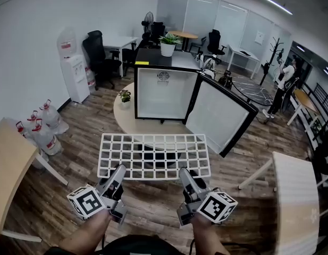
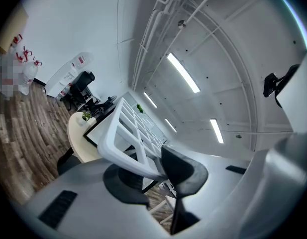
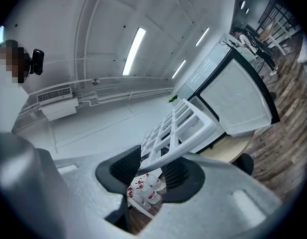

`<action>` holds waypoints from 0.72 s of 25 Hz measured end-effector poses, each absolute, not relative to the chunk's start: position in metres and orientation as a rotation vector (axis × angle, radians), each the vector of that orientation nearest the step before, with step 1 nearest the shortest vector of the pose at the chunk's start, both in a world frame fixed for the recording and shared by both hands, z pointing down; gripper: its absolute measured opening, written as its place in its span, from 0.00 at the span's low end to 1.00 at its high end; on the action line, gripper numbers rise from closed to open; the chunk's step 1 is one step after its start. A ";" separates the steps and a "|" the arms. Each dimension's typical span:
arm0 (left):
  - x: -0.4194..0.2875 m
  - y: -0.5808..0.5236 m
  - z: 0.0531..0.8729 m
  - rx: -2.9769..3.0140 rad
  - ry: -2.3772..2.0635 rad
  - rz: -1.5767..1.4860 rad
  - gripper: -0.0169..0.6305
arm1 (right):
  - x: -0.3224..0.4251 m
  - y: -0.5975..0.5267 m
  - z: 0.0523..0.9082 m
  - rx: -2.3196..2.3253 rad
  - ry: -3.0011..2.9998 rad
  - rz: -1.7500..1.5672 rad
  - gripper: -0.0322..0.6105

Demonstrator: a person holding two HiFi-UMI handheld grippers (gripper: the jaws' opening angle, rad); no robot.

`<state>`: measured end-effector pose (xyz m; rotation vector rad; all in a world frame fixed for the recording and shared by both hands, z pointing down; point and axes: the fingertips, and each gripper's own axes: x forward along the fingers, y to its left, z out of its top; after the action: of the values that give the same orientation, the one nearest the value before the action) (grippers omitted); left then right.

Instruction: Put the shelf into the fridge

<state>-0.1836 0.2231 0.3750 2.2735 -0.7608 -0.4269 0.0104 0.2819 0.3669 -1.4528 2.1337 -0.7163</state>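
Shelf (image 1: 153, 155) is in the air, level, in front of me. It is over the floor and overlaps the near rim of the round desk (image 1: 123, 122) in the head view. The fridge (image 1: 162, 86) sits on that desk beyond it.

Left tongs (image 1: 119, 169) are clamped on the shelf's near rail, left of centre. Right tongs (image 1: 184, 173) are clamped on the same rail, right of centre. Both gripper views show the white rail pinched between the dark pads.

Around the fridge:
- The door (image 1: 221, 116) is swung open to the right. Its lower edge comes close to the shelf's far right corner.
- A small plant (image 1: 124, 96) stands on the desk just left of the fridge.
- A bigger potted plant (image 1: 168, 43) is on the fridge top.
- A water cooler (image 1: 75, 76) stands at the left wall, with bottles (image 1: 42, 125) on the floor near it.
- A person (image 1: 284, 81) stands far right, well apart.

Shelf's long axis runs left to right, parallel to the fridge front. Its far long edge faces the opening.
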 end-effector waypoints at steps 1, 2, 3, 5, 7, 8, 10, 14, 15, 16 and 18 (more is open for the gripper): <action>-0.181 0.223 0.375 2.272 -0.759 -0.428 0.17 | 0.013 0.282 0.366 -1.453 2.144 -0.704 0.24; -0.177 0.223 0.376 2.271 -0.758 -0.429 0.17 | 0.016 0.282 0.366 -1.452 2.155 -0.691 0.24; -0.174 0.224 0.376 2.273 -0.757 -0.429 0.17 | 0.020 0.281 0.366 -1.449 2.161 -0.684 0.24; -0.165 0.225 0.376 2.285 -0.759 -0.424 0.17 | 0.028 0.281 0.367 -1.438 2.162 -0.690 0.24; -0.158 0.225 0.378 2.285 -0.771 -0.413 0.17 | 0.036 0.279 0.370 -1.428 2.161 -0.704 0.24; -0.155 0.224 0.380 2.280 -0.777 -0.408 0.17 | 0.039 0.278 0.372 -1.424 2.162 -0.709 0.24; -0.148 0.223 0.384 2.269 -0.785 -0.398 0.17 | 0.047 0.276 0.375 -1.419 2.163 -0.716 0.24; -0.130 0.217 0.387 2.270 -0.788 -0.387 0.17 | 0.065 0.269 0.380 -1.412 2.160 -0.724 0.24; -0.126 0.214 0.388 2.270 -0.785 -0.384 0.17 | 0.068 0.267 0.382 -1.411 2.156 -0.726 0.24; -0.123 0.211 0.389 2.271 -0.782 -0.382 0.17 | 0.071 0.264 0.383 -1.412 2.153 -0.727 0.24; -0.119 0.202 0.392 2.274 -0.779 -0.384 0.17 | 0.075 0.256 0.386 -1.416 2.149 -0.723 0.24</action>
<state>-0.1191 0.2016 0.3916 2.2743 -0.7790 -0.3835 0.0753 0.2558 0.3857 -1.4162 2.1490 -0.7233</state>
